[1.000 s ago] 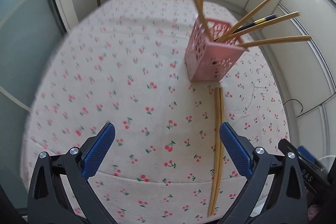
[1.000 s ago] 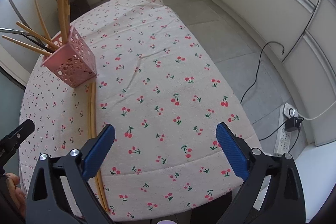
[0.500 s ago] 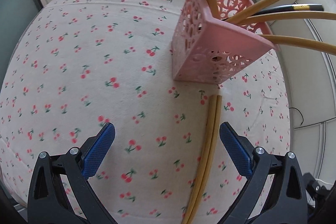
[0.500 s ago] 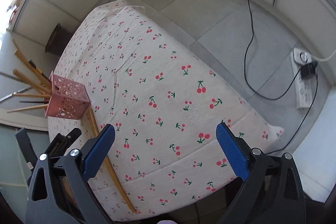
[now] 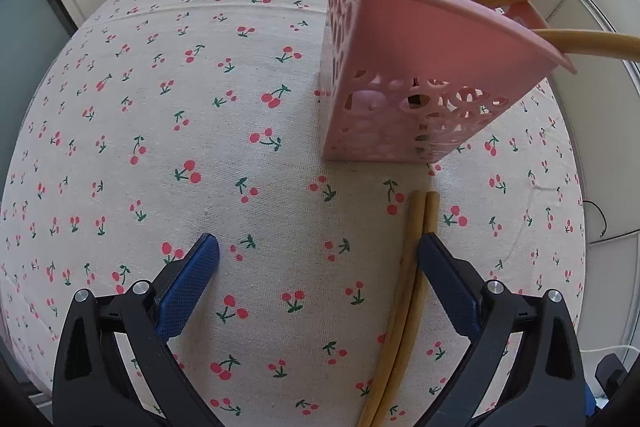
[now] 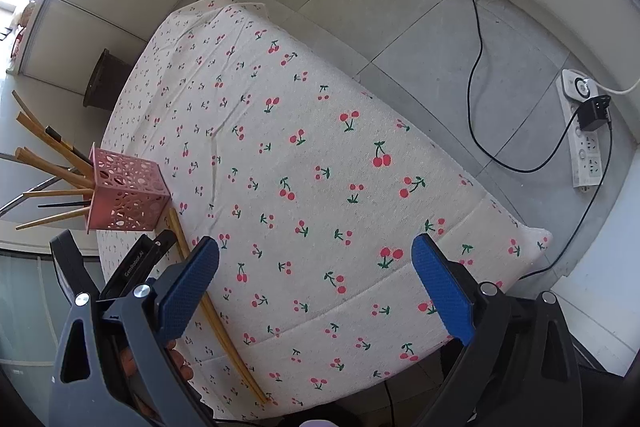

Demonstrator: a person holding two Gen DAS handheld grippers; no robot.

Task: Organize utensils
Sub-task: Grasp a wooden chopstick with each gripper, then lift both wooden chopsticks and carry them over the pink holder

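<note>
A pink perforated holder (image 5: 416, 75) stands on the cherry-print tablecloth (image 5: 200, 107) and holds several wooden chopsticks and a black one. A pair of wooden chopsticks (image 5: 404, 291) lies flat in front of it, beside my right finger. My left gripper (image 5: 318, 257) is open and empty, low over the cloth. In the right wrist view the holder (image 6: 124, 193) sits at the left, the loose pair (image 6: 216, 319) runs toward the table's near edge, and the left gripper's body (image 6: 136, 267) hovers over it. My right gripper (image 6: 316, 259) is open and empty above the table.
The table's right edge drops to a tiled floor with a black cable (image 6: 476, 67) and a white power strip (image 6: 584, 131). A dark bin (image 6: 102, 83) stands beyond the far end of the table.
My left gripper has moved forward and down toward the holder and the loose chopsticks. My right gripper has risen and tilted, now seeing more floor.
</note>
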